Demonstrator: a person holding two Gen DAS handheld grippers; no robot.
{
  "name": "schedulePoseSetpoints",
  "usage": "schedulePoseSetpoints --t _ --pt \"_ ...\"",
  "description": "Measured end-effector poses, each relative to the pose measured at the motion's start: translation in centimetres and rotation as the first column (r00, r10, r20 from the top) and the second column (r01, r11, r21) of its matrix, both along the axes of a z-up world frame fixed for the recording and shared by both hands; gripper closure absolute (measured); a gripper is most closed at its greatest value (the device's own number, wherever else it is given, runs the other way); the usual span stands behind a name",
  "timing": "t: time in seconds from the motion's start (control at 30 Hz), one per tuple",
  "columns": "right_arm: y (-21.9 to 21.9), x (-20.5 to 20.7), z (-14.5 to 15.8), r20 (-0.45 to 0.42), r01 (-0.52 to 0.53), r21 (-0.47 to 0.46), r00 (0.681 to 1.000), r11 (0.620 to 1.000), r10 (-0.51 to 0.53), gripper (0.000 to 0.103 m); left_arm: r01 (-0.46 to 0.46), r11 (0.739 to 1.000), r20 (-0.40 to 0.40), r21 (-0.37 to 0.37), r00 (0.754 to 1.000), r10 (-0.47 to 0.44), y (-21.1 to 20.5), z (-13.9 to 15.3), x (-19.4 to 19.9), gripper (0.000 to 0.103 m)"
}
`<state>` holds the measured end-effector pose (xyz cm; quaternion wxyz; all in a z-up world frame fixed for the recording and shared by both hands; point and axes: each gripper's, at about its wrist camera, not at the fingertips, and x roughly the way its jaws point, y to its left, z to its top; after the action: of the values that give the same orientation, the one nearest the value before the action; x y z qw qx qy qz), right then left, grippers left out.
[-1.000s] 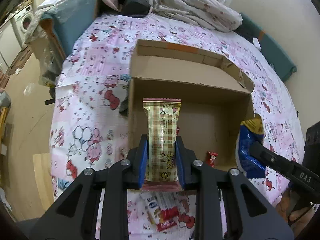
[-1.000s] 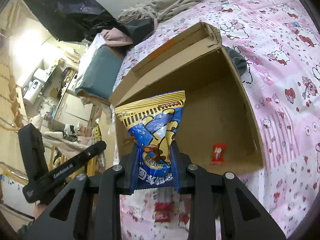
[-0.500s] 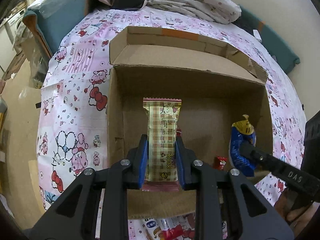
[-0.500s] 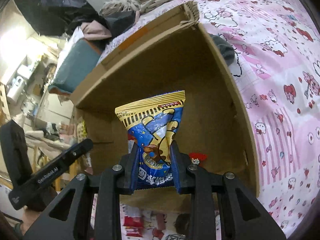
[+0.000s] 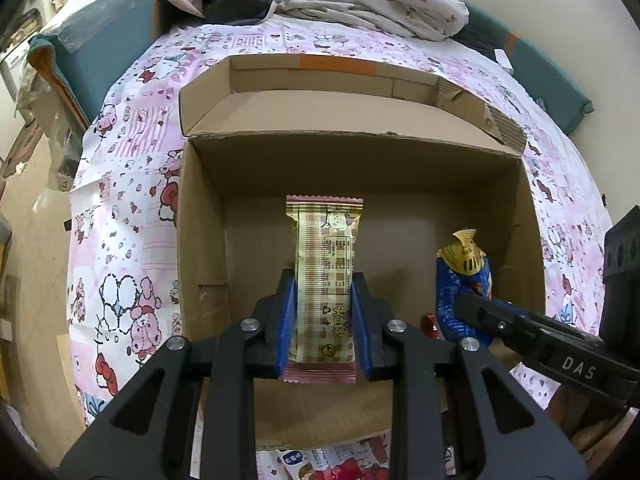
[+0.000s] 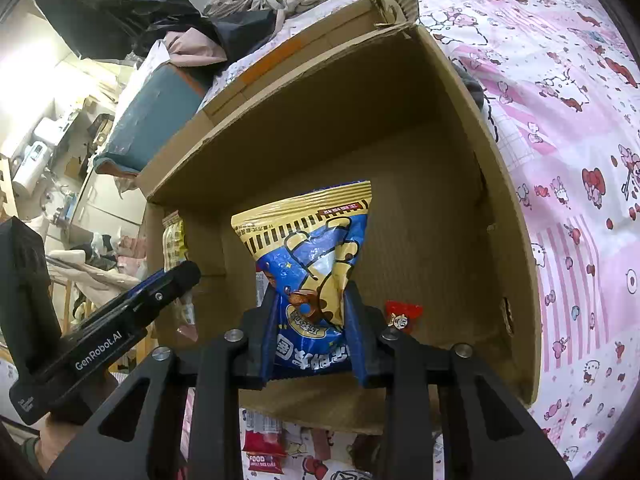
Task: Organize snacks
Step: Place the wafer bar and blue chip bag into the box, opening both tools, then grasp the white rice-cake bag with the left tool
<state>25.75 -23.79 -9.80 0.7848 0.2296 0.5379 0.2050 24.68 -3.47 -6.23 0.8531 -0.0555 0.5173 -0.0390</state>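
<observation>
Both snacks lowered into box (image 5: 208,216) since earlier frame. Wafer pack (image 5: 325,276) clamped in left tongs (image 5: 325,312); right tongs (image 6: 313,328) opening around blue bag (image 6: 312,248), near red candy (image 6: 402,314).

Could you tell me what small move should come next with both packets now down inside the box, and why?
Probably finish opening the right gripper: its jaws are opening around the blue bag, low inside the box. The left gripper still clamps the plaid bar, so release it next.

The cardboard box (image 5: 200,240) floor lies mostly bare, only a small red candy (image 6: 403,314) near its front wall.
</observation>
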Motion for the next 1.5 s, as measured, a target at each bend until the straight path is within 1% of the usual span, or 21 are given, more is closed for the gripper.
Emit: schedulePoseSetpoints --t 0.1,0.13,0.2,0.27,0.3,0.33,0.37,0.4,0.43,0.47,0.5,0.57,0.7,0.87,0.9,0.93,1.0,1.13,1.23,1.37,1.5 --pt "-0.2 0.0 0.0 -0.001 0.006 0.009 1.000 1.000 -0.006 0.069 0.000 1.000 -0.002 0.000 1.000 0.000 0.1 0.0 0.0 0.079" --pt "-0.3 0.0 0.1 -0.001 0.010 0.015 1.000 1.000 -0.010 0.068 -0.002 1.000 -0.003 0.003 1.000 0.002 0.0 0.0 -0.1 0.077" --pt "-0.6 0.0 0.2 0.000 0.016 0.030 1.000 0.999 -0.016 0.066 -0.007 1.000 0.001 0.006 1.000 0.007 0.1 0.0 -0.1 0.076" --pt "-0.9 0.0 0.3 0.000 0.024 0.043 1.000 0.999 -0.024 0.053 -0.006 1.000 0.005 0.011 1.000 0.006 0.2 0.1 -0.1 0.073" --pt "-1.0 0.0 0.4 0.003 0.028 0.049 1.000 0.998 -0.028 0.050 -0.003 1.000 0.007 0.012 1.000 0.003 0.1 0.1 -0.1 0.067" --pt "-1.0 -0.1 0.4 0.005 0.032 0.050 0.999 0.998 -0.032 0.044 -0.002 1.000 0.011 0.010 1.000 0.001 0.1 0.2 -0.2 0.060" --pt "-1.1 -0.1 0.6 0.009 0.037 0.047 0.999 0.998 -0.038 0.039 -0.001 1.000 0.014 0.010 1.000 0.001 0.1 0.3 -0.2 0.056" --pt "-1.2 -0.1 0.8 0.015 0.042 0.049 0.999 0.998 -0.043 0.038 0.001 1.000 0.019 0.009 1.000 -0.001 0.1 0.4 -0.3 0.047" --pt "-1.3 -0.1 1.0 0.025 0.046 0.055 0.999 0.997 -0.048 0.033 0.003 1.000 0.021 0.008 1.000 -0.003 0.1 0.6 -0.3 0.037" --pt "-1.4 -0.1 1.2 0.036 0.051 0.058 0.998 0.997 -0.053 0.027 0.003 1.000 0.025 0.005 1.000 -0.003 0.1 0.7 -0.4 0.032" --pt "-1.5 -0.2 1.5 0.051 0.060 0.055 0.997 0.997 -0.062 0.025 0.001 1.000 0.030 0.004 1.000 -0.002 0.2 0.9 -0.4 0.023" --pt "-1.8 -0.3 2.0 0.078 0.075 0.052 0.994 0.996 -0.079 0.020 -0.007 1.000 0.045 0.003 0.999 0.007 0.3 1.2 -0.5 0.019" --pt "-2.2 -0.3 2.4 0.075 0.098 0.060 0.992 0.993 -0.103 0.017 -0.023 1.000 0.057 -0.016 0.998 0.024 0.8 1.8 -0.8 0.019" --pt "-2.4 -1.2 3.4 0.107 0.104 0.046 0.988 0.993 -0.109 0.014 -0.047 0.999 0.072 -0.028 0.996 0.049 1.6 2.6 -1.8 0.018" --pt "-2.4 -1.4 3.6 0.108 0.093 0.047 0.989 0.995 -0.097 0.014 -0.049 0.998 0.068 -0.035 0.996 0.052 1.7 2.7 -2.0 0.017" --pt "-2.4 -1.8 3.8 0.108 0.081 0.049 0.990 0.996 -0.086 0.014 -0.054 0.997 0.058 -0.050 0.997 0.057 1.9 2.9 -2.3 0.013" --pt "-2.4 -2.6 4.2 0.115 0.074 0.039 0.990 0.997 -0.078 0.014 -0.061 0.996 0.053 -0.064 0.997 0.064 2.2 3.3 -2.8 0.007" --pt "-2.6 -4.5 5.2 0.130 0.059 0.029 0.990 0.998 -0.062 0.014 -0.073 0.996 0.073 -0.049 0.994 0.077 2.6 4.2 -4.4 0.006" --pt "-2.4 -5.9 5.8 0.149 0.044 -0.003 0.988 0.999 -0.043 0.014 -0.096 0.994 0.054 -0.050 0.994 0.099 3.2 4.0 -5.5 0.006" --pt "-2.6 -7.5 5.8 0.136 0.048 -0.009 0.990 0.999 -0.047 0.014 -0.121 0.991 0.017 -0.051 0.992 0.122 4.2 3.6 -6.9 0.006" --pt "-2.8 -8.9 5.7 0.125 0.056 -0.018 0.991 0.998 -0.053 0.014 -0.145 0.988 0.003 -0.047 0.989 0.146 5.1 3.5 -8.3 0.006"
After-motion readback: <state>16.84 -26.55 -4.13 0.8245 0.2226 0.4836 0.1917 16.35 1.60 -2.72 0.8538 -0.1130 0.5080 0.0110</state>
